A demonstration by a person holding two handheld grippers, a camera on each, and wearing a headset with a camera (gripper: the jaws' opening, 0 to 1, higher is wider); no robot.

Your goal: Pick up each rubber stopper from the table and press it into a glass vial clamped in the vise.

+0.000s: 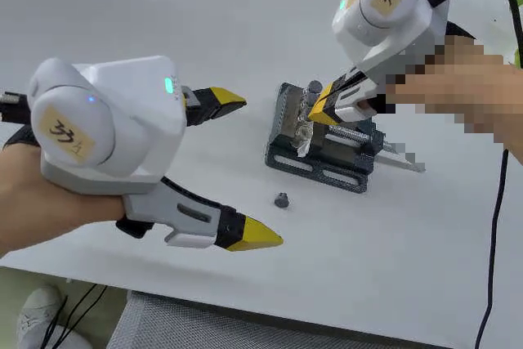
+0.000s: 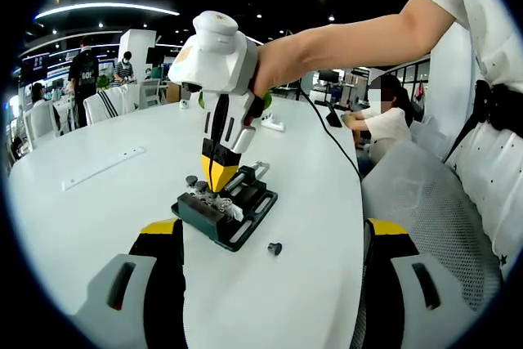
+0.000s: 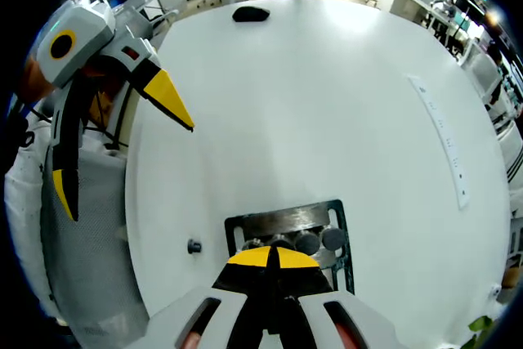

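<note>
One loose stopper [image 1: 282,199], one vise [image 1: 323,161] with perhaps four vials [image 1: 303,128] under the closed right gripper [image 1: 320,112]; left gripper [image 1: 260,170] gapes open.

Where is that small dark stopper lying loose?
In the head view the stopper lies on the white table just in front of the vise, near the lower tip of the left hand-held gripper.

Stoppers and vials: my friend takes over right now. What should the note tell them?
Left gripper: open, empty, hovering above the table.
Right gripper: shut, tips down at the vials in the vise; whether it pinches anything is hidden.
Done: several vials carry dark stoppers.
Left: one loose rubber stopper lies on the table in front of the vise, probably next.
</note>
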